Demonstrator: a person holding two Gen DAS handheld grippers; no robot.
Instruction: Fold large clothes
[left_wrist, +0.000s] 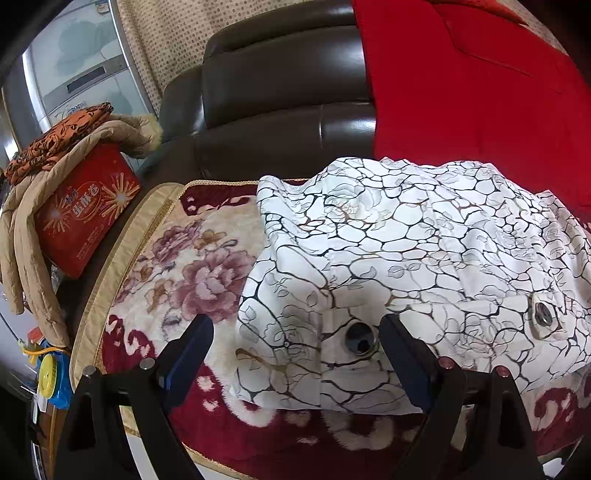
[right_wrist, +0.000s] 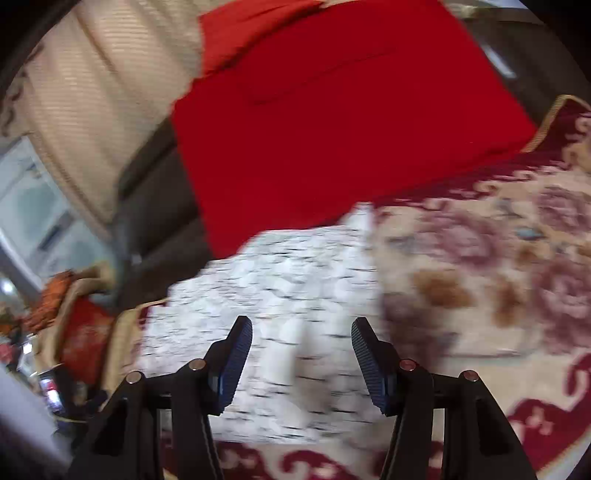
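White folded coat (left_wrist: 388, 258) blurs under right gripper (right_wrist: 301, 363); both grippers' fingers spread, empty.

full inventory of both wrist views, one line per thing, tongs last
patterned garment: 1, white with dark crackle lines, folded on the blanket
large buttons: 2 visible, dark, on the garment's near edge
red cloth: 1, draped over the sofa back
floral blanket: 1, cream and maroon, on the seat
sofa: 1, dark brown
red box: 1, left
beige padded coat: 1, over the box
orange patterned cloth: 1, on top
left tongs: open, empty
right tongs: open, empty
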